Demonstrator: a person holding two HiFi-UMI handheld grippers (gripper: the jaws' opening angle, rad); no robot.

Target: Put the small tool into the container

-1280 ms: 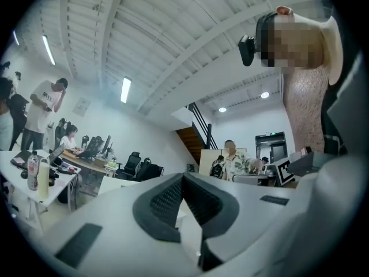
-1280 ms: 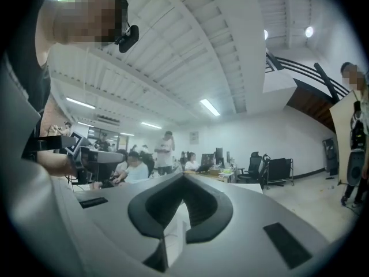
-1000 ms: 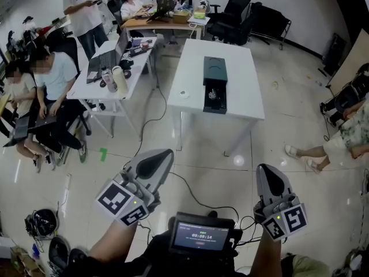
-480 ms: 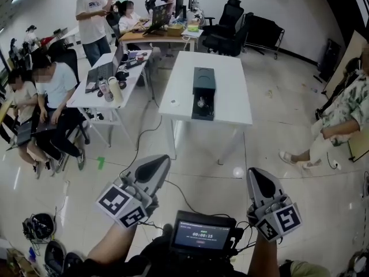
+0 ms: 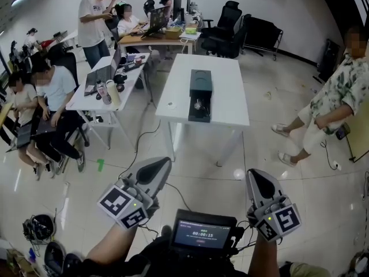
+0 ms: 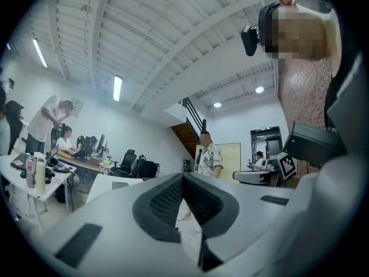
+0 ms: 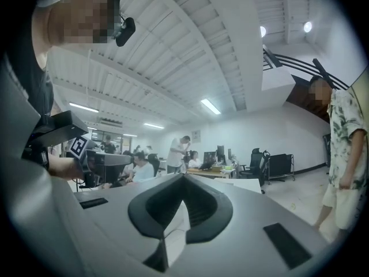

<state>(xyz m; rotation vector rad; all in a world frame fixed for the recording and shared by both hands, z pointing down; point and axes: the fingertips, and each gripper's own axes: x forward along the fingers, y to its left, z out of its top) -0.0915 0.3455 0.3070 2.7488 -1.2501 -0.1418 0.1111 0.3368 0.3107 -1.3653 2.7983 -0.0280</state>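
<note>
A dark box-shaped container (image 5: 200, 82) lies on a white table (image 5: 228, 100) far ahead across the floor. Its front drawer (image 5: 198, 109) stands pulled out, with a small pale thing (image 5: 198, 103) inside; too small to tell what it is. My left gripper (image 5: 164, 162) and right gripper (image 5: 255, 172) hover low and near me, well short of the table. Both are shut and hold nothing. The left gripper (image 6: 183, 175) and right gripper (image 7: 183, 176) show their tips meeting, pointed across the room.
A desk (image 5: 86, 94) with laptops and bottles stands left of the table, with seated people beside it. A person in a patterned shirt (image 5: 337, 100) stands at the right. Cables (image 5: 151, 126) trail over the floor. A small screen (image 5: 202, 234) sits between my arms.
The person at the right has moved further into view and now stands upright. The table has shifted slightly left and up in the head view. Both grippers stay shut and low.
</note>
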